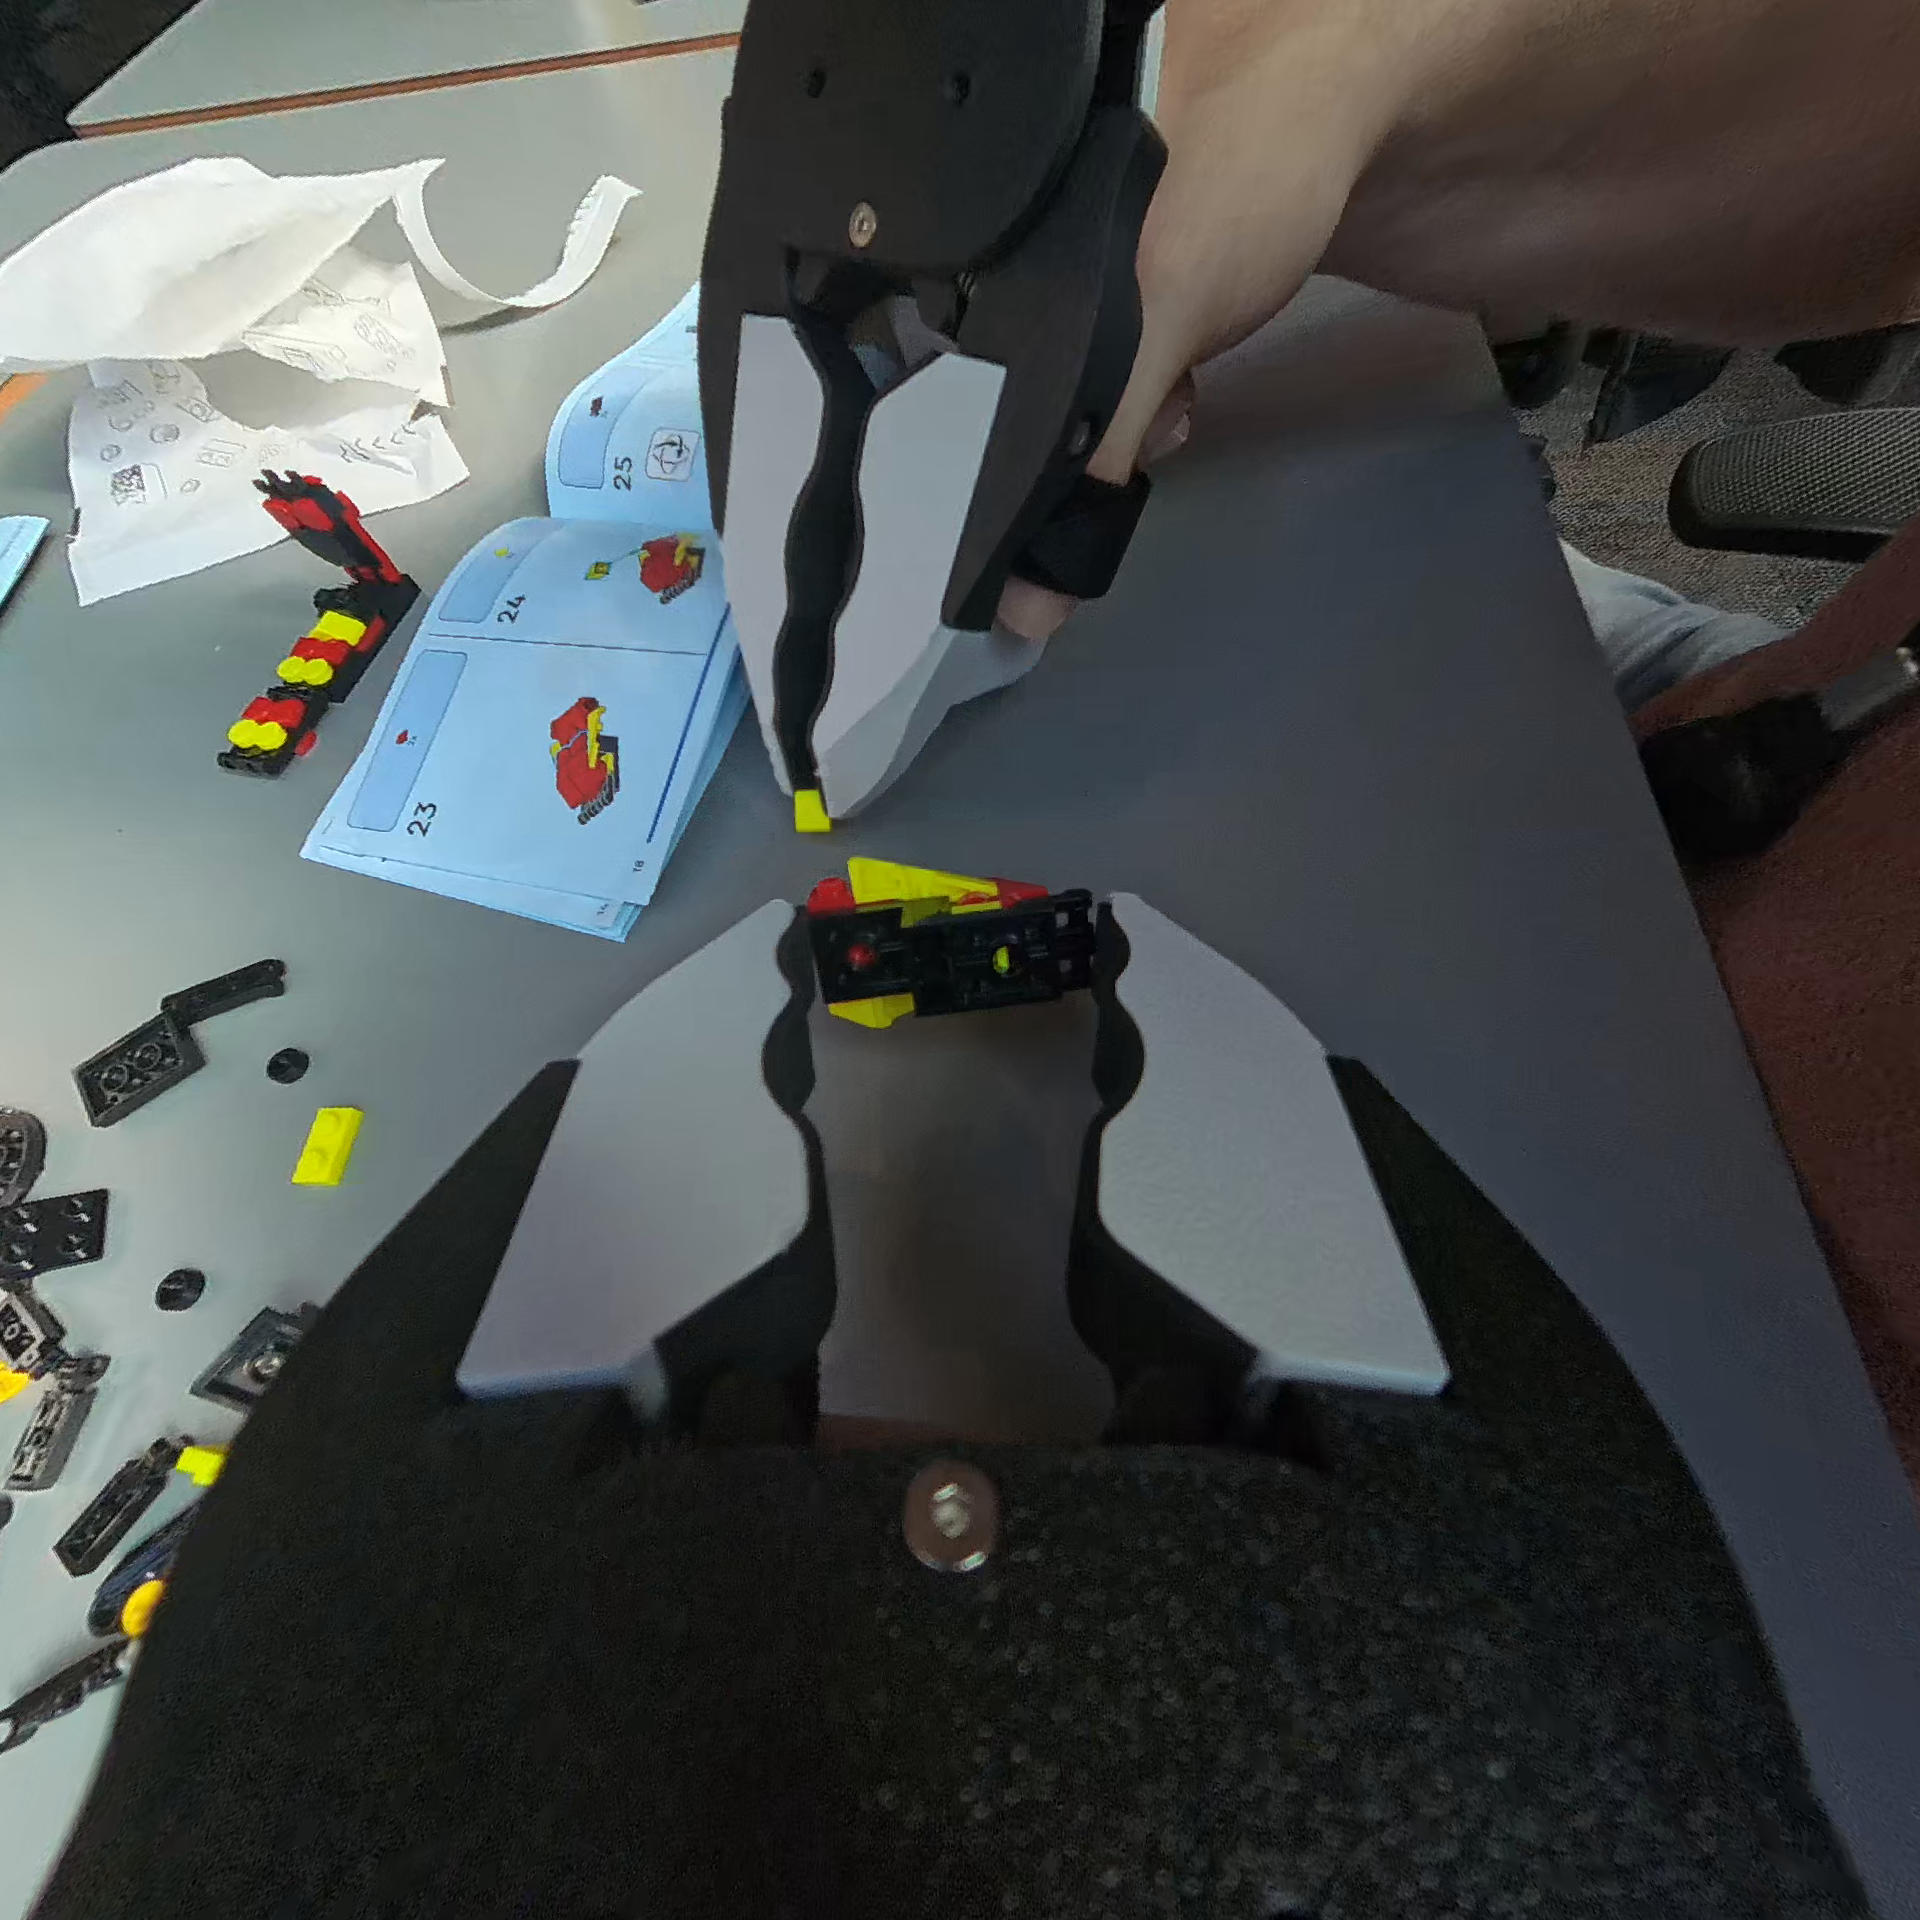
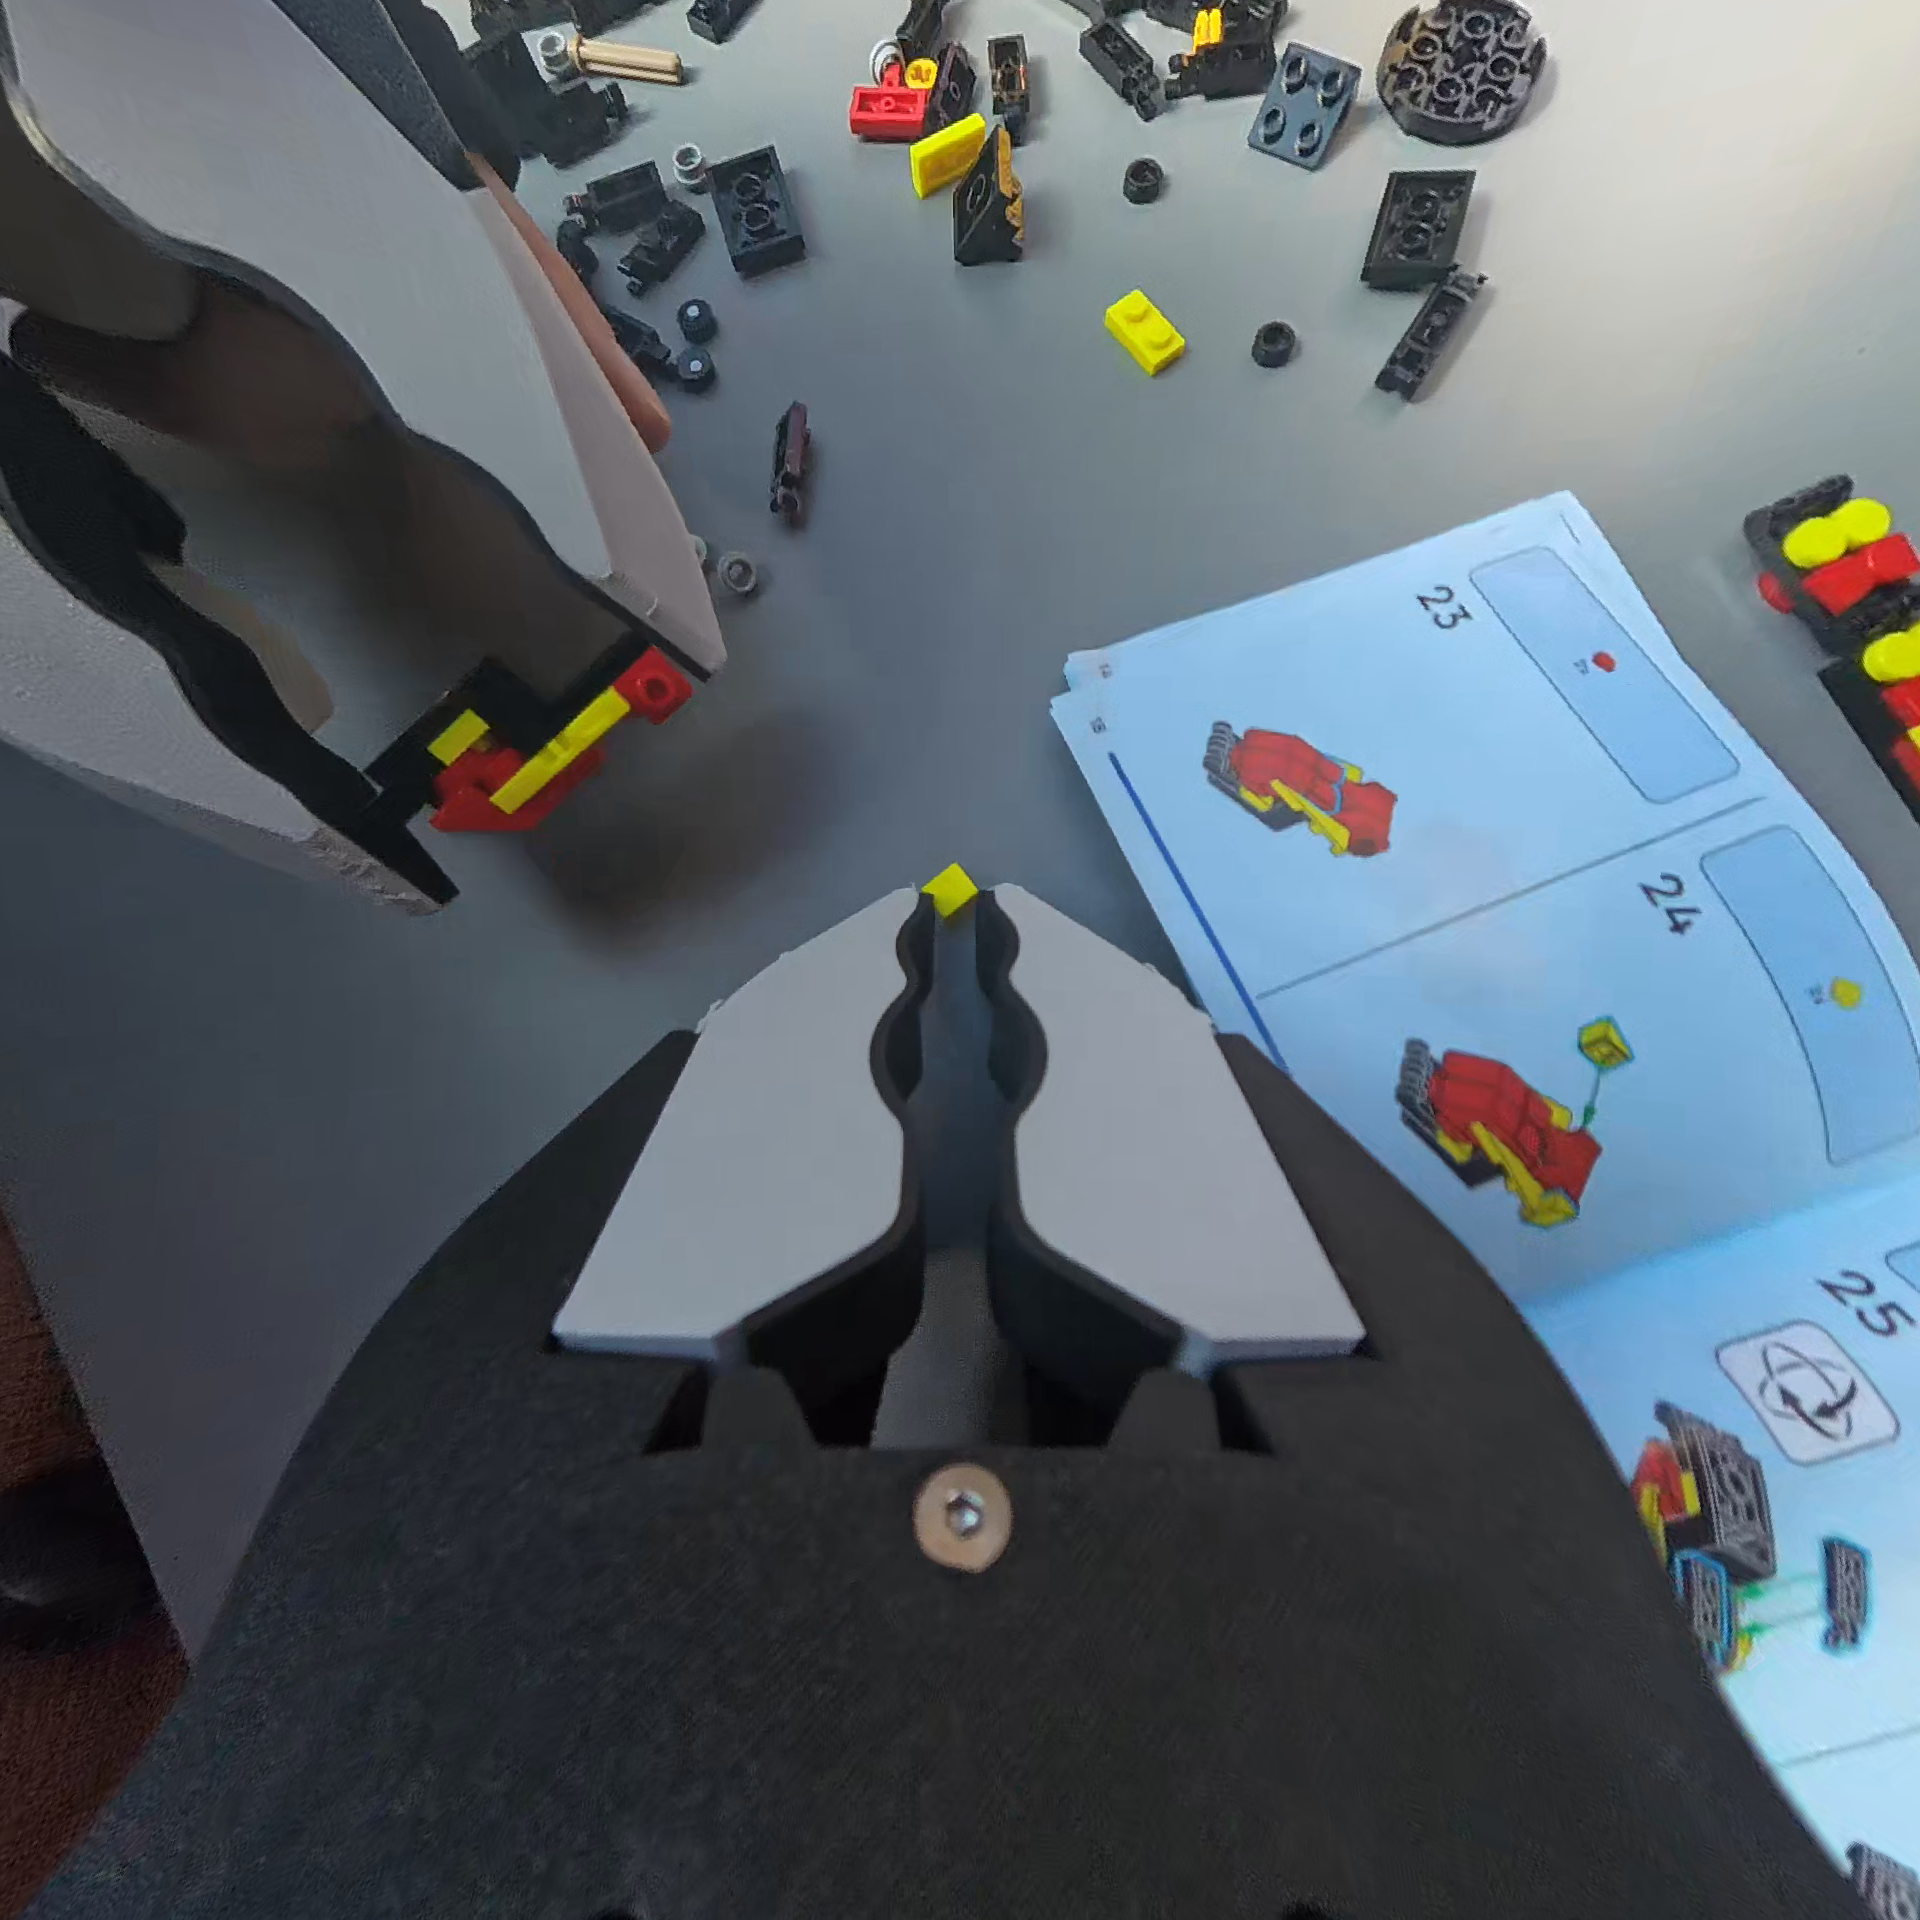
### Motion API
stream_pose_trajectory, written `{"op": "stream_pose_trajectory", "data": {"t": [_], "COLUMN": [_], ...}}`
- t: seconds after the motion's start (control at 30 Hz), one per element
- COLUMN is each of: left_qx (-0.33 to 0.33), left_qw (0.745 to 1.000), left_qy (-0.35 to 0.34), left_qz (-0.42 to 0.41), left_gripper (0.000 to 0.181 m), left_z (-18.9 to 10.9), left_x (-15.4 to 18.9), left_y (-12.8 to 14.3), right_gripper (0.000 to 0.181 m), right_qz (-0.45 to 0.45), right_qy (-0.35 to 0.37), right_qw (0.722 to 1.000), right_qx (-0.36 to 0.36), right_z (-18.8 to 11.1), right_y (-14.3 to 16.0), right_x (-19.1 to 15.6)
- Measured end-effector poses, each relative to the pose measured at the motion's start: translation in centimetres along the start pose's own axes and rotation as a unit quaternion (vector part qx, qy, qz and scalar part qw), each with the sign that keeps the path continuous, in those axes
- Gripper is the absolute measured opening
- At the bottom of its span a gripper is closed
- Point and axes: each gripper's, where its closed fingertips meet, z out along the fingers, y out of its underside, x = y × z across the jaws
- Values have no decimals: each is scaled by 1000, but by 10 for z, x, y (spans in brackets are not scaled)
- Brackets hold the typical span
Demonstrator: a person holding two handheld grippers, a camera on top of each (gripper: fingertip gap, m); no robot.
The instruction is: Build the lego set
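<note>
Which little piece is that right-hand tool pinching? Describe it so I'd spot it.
Start at the open blue instruction booklet on the grey table. Beside its edge, the right gripper pinches a tiny yellow piece at its jaws' tips, smaller than the loose yellow brick beyond.

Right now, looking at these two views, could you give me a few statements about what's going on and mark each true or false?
1. The right gripper pinches a small yellow piece. True.
2. The left gripper is empty. False: it is shut on a red, yellow and black sub-assembly.
3. The instruction booklet lies open on the table. True.
4. The yellow piece is already attached to the sub-assembly. False: the two are apart.
5. Loose black pieces lie scattered on the table. True.
</note>
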Motion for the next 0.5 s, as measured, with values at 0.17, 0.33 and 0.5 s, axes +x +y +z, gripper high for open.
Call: {"op": "stream_pose_trajectory", "data": {"t": [0.17, 0.33, 0.5], "left_qx": [-3, -56, -98], "left_qw": [999, 995, 984], "left_qy": [5, 79, 106], "left_qz": [47, 34, 102], "left_gripper": [52, 52, 52], "left_z": [25, 78, 105], "left_x": [15, 33, 45], "left_y": [-18, -41, -58], "right_gripper": [8, 7, 8], "right_qz": [49, 123, 132], "right_qy": [26, 40, 61], "right_qw": [998, 992, 989], "right_qx": [-11, -5, 8], "right_z": [-53, -89, -105], "right_y": [58, 108, 123], "right_x": [4, -2, -3]}}
